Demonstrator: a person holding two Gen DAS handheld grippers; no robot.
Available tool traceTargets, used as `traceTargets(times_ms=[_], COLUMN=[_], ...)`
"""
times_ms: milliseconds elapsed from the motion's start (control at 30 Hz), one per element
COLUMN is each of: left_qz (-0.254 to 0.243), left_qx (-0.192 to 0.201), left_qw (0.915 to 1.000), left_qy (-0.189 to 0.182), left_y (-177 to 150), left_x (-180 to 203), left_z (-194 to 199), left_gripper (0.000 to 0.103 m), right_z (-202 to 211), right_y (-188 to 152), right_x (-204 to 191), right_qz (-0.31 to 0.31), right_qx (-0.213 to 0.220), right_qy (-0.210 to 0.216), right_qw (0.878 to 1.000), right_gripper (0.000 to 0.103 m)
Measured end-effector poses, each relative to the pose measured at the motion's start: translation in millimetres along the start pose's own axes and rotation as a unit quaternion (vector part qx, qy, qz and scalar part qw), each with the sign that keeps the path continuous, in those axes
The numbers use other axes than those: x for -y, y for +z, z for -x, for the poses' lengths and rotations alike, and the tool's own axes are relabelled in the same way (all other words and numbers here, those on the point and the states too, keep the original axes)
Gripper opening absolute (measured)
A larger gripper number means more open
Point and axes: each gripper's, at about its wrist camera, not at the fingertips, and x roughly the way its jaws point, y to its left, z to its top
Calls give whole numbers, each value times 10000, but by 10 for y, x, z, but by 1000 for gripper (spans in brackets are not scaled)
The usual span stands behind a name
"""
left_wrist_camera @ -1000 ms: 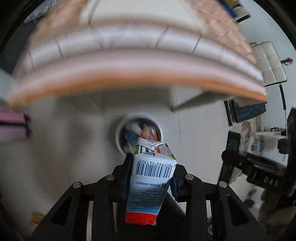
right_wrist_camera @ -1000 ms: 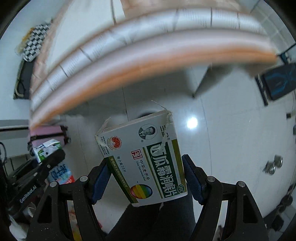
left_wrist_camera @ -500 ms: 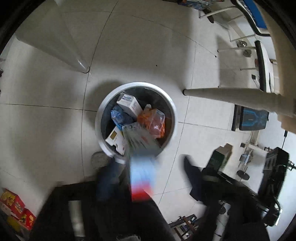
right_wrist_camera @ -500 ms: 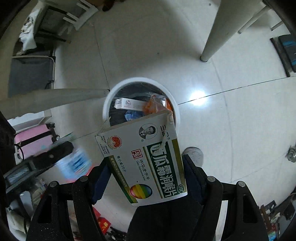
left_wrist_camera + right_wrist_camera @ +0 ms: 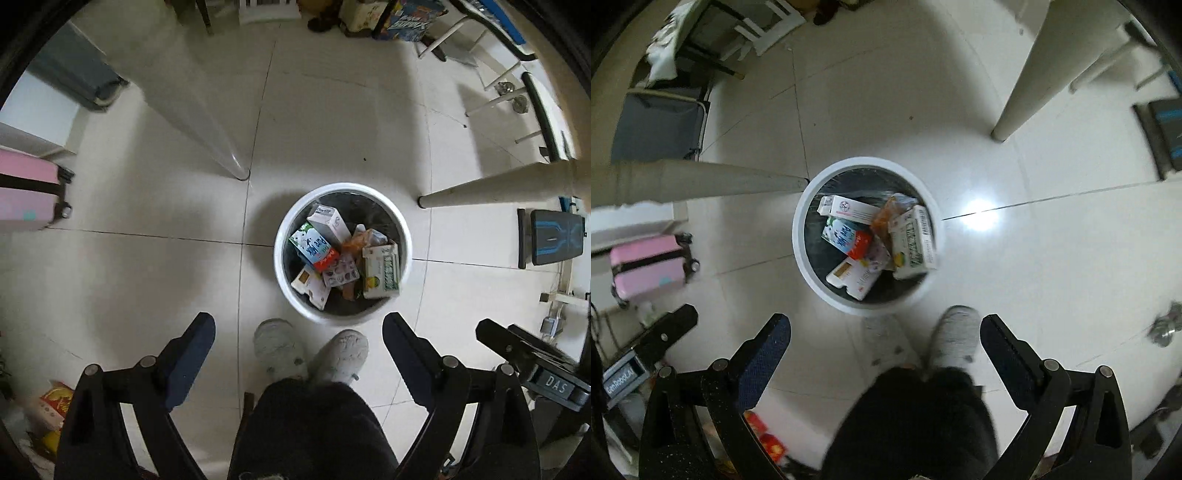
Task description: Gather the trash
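Observation:
A round white bin (image 5: 288, 221) (image 5: 799, 236) with a black liner stands on the tiled floor below both grippers. Several cartons lie in it. Among them are the blue-and-red milk carton (image 5: 314, 245) (image 5: 846, 236) and the green-and-white box (image 5: 382, 271) (image 5: 912, 242) at the bin's right side. My left gripper (image 5: 299, 330) hangs above the bin, its jaws opening, nothing between them. My right gripper (image 5: 884, 328) also hangs over the bin, jaws opening wide and empty. Each wrist view shows the other gripper at its edge.
A person's grey slippers (image 5: 280, 347) and dark trouser legs (image 5: 310, 428) stand just short of the bin. Two pale table legs (image 5: 207, 122) (image 5: 495, 188) flank it. A pink suitcase (image 5: 26, 192) stands at the left, red packets (image 5: 55, 397) at the lower left.
Both grippers have dropped below the table edge toward the bin and opened. The milk carton left the left gripper and the green-and-white box left the right; both now lie in the bin.

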Motion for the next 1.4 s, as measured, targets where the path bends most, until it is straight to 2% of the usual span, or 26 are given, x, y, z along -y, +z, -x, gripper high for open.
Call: traceTargets(times_ms=[200, 400, 667, 867, 1133, 1400], left_qz=[-216, -394, -525, -611, -584, -586], left_qx=[233, 411, 853, 1087, 1360, 1522], left_qw=[9995, 9983, 9945, 9899, 9832, 9766], left_qy=[-1, -111, -310, -672, -1071, -1400], left_y=[-323, -614, -923, -1150, -1296, -1450], left_x=[175, 316, 430, 485, 488, 507], left_z=[883, 1716, 2758, 3392, 4006, 4367], left_gripper=[93, 93, 93, 93, 93, 93], right_z=[992, 2067, 3296, 4121, 4948, 5350], right_y=[-389, -820, -1301, -1607, -1940, -2098], right_x=[-121, -190, -282, -367, -490, -602], right_qz=[273, 463, 738, 946, 1174, 1299], right_qx=[249, 493, 754, 880, 1109, 1261], right_qy=[-246, -162, 174, 503, 898, 1180], right_qw=[9990, 9976, 9943, 9903, 9828, 9764], right_gripper=[103, 103, 103, 103, 103, 103])
